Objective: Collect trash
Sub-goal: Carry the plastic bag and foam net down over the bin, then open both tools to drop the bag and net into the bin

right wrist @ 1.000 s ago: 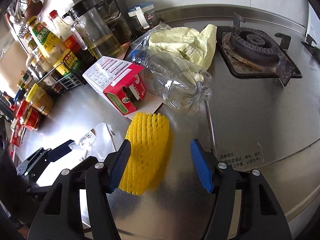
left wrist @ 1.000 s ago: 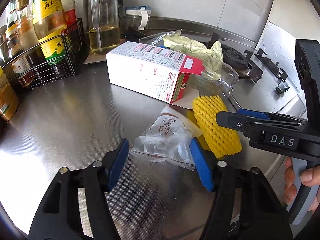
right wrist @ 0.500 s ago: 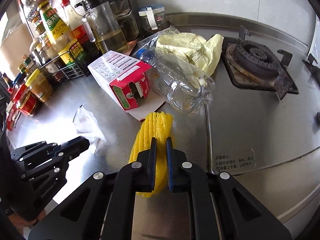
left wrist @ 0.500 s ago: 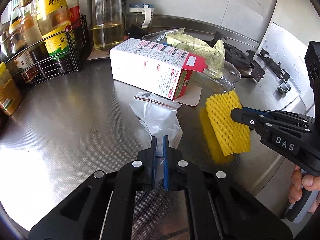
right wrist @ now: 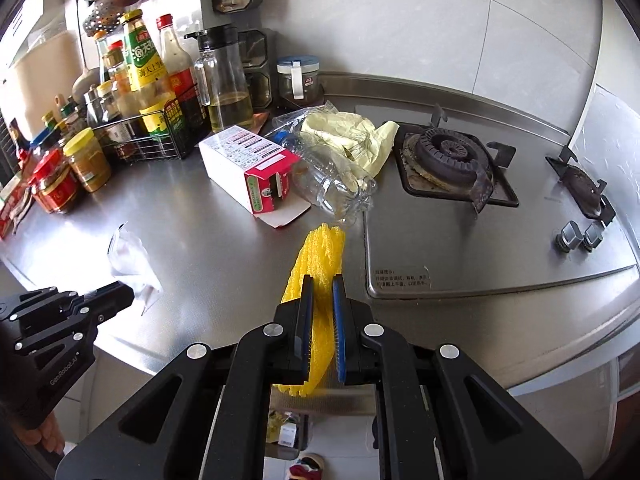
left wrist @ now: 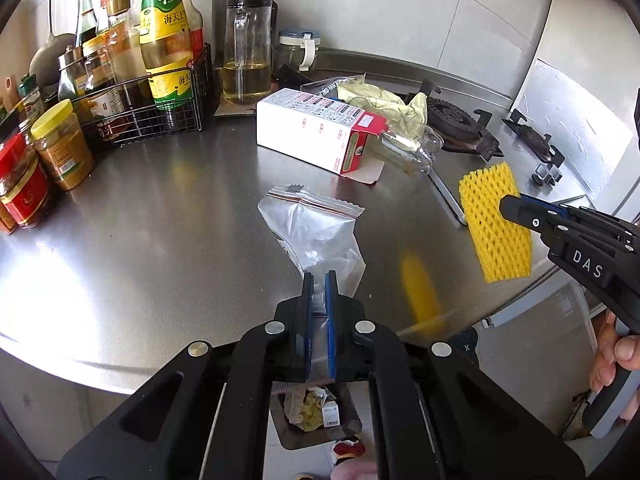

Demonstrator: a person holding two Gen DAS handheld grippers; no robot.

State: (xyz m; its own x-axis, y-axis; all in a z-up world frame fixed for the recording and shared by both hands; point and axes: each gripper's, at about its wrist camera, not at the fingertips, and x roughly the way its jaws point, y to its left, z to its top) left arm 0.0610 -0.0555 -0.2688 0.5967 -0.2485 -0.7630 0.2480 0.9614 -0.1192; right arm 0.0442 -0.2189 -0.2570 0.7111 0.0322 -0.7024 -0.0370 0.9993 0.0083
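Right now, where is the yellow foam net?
The yellow foam net is clamped in the right gripper, lifted off the steel counter, in front of the red-and-white carton and clear plastic bottle.

Foam net sleeve (right wrist: 320, 264): yellow, mesh; zip bag (left wrist: 316, 232): clear, red-striped seal; carton (left wrist: 320, 132): white, red end; gripper pads: blue

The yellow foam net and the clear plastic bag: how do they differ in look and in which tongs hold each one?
The yellow foam net is opaque mesh; the clear plastic bag is see-through film with a zip strip. The right tongs clamp the net; the left tongs clamp the bag. The net looks stiff, the bag crumpled. Both are held above the steel counter.
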